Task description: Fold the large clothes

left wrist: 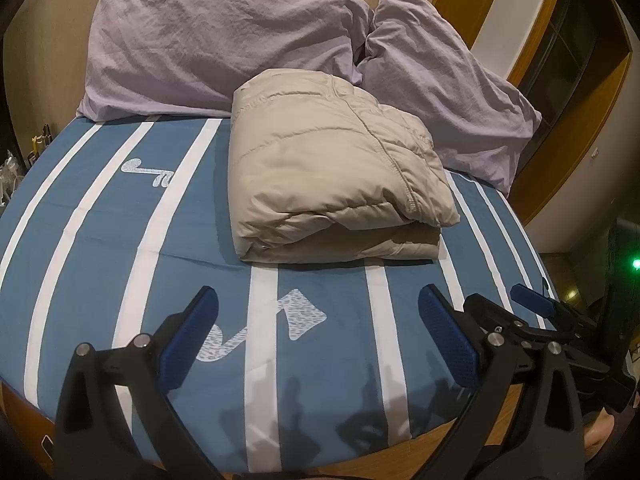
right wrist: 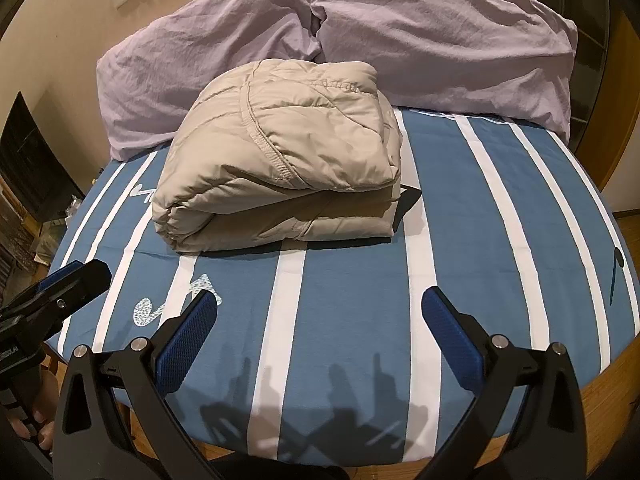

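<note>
A: Where's the jacket?

B: The beige padded jacket (left wrist: 332, 168) lies folded into a thick bundle on the blue sheet with white stripes (left wrist: 100, 240), toward the far half of the bed. Its far edge sits just in front of the two lilac pillows (left wrist: 208, 44); I can't tell whether it touches them.

A: And the claws?

B: Both hang over the near edge of the bed, well apart from the jacket. The left gripper (left wrist: 316, 340) has its blue-padded fingers (left wrist: 448, 340) spread wide with nothing between them. The jacket lies ahead of it, slightly to the right.

A: The right one?

B: The right gripper (right wrist: 320, 340) is the same, jaws wide apart and holding nothing. From its camera the jacket sits ahead and a little left. The left gripper shows at that picture's left edge, beside it.

A: Anything under the jaws?

B: Only bare striped sheet and the claws' shadows (right wrist: 304, 404) near the edge.
</note>
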{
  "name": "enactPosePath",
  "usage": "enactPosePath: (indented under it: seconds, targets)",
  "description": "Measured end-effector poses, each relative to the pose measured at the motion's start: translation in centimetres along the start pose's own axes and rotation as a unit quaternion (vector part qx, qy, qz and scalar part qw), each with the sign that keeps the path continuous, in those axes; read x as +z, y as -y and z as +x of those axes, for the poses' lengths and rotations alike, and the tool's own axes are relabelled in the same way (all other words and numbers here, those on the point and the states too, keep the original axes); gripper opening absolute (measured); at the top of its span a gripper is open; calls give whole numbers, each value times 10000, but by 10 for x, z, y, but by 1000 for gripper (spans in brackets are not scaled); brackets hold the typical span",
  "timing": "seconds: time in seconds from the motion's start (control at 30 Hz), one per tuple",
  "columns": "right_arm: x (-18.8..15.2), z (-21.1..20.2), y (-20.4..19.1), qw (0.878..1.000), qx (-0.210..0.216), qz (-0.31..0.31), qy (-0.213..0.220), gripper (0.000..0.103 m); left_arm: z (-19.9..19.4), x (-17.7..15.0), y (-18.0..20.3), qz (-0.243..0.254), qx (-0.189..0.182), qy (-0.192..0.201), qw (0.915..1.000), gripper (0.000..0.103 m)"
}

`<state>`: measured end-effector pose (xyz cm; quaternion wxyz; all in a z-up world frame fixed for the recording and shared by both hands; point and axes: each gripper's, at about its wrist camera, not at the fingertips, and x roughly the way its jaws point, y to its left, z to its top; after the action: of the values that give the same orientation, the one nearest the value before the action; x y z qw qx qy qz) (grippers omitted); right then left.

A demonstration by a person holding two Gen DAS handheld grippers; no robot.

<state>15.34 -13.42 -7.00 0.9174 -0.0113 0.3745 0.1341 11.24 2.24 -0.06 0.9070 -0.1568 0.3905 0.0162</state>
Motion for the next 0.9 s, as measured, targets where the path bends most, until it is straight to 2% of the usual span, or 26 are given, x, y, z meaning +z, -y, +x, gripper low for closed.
enactPosePath:
  seconds: [0.9]
  targets:
    - [-1, 5, 0, 10000, 12, 0, -62, 102, 4, 1, 5, 16, -4, -60, 10000, 100]
